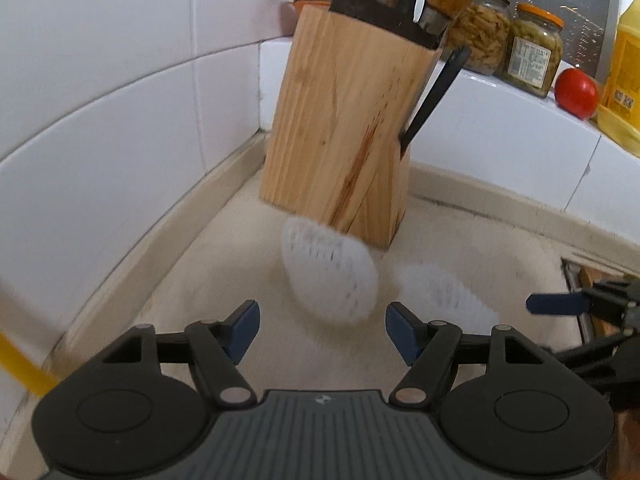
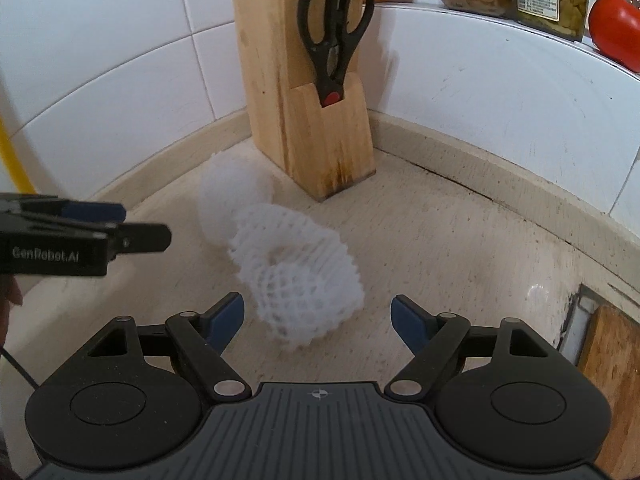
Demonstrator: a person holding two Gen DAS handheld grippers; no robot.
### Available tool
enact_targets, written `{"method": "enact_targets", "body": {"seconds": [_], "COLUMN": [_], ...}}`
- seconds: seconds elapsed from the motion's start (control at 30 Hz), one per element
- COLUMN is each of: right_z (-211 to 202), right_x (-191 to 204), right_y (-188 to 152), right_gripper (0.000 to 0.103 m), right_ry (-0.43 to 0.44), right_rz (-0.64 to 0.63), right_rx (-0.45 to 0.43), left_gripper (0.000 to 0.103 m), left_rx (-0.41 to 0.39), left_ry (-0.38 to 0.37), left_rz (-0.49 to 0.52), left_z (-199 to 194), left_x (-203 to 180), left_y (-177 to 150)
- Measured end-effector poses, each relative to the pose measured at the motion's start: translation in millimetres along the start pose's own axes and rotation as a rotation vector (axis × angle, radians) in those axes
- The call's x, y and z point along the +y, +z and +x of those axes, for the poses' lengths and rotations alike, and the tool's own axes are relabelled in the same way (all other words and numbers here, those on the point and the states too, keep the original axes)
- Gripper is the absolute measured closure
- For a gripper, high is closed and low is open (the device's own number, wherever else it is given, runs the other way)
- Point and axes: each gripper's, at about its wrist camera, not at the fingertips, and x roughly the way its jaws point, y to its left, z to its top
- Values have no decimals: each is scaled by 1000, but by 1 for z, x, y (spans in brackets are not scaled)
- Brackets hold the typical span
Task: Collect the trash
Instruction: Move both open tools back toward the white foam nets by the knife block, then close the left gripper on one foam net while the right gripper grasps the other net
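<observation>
A: Left gripper (image 1: 322,330) status?
B: Jaws apart, empty. One foam net (image 1: 330,270) lies at 12 o'clock, before the knife block (image 1: 340,128).
A: Right gripper (image 2: 318,322)?
B: Jaws wide, empty. Second foam net (image 2: 298,272) at 12 o'clock, on the counter (image 2: 460,248).

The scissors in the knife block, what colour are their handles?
Black, with a red spot at the pivot; the scissors show best in the right wrist view.
</observation>
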Motion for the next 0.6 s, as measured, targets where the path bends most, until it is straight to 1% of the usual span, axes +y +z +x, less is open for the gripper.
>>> {"method": "enact_targets", "body": {"seconds": [0.17,0.5,0.6], "right_z": [11,28,34], "right_x": [-2,3,1], "right_y": [6,13,15], "right_gripper": [16,16,16], "right_ry": [6,24,38], "right_rz": [-6,-21,-11], "right_rx": [4,20,30], "left_gripper": [37,36,35], "left_rx": [-2,25,33], "left_ry": [-10,-24,-31], "left_rz": [22,52,44], "left_z": [21,50,56], "left_x": [-6,-16,-14], "left_y": [17,23,26]}}
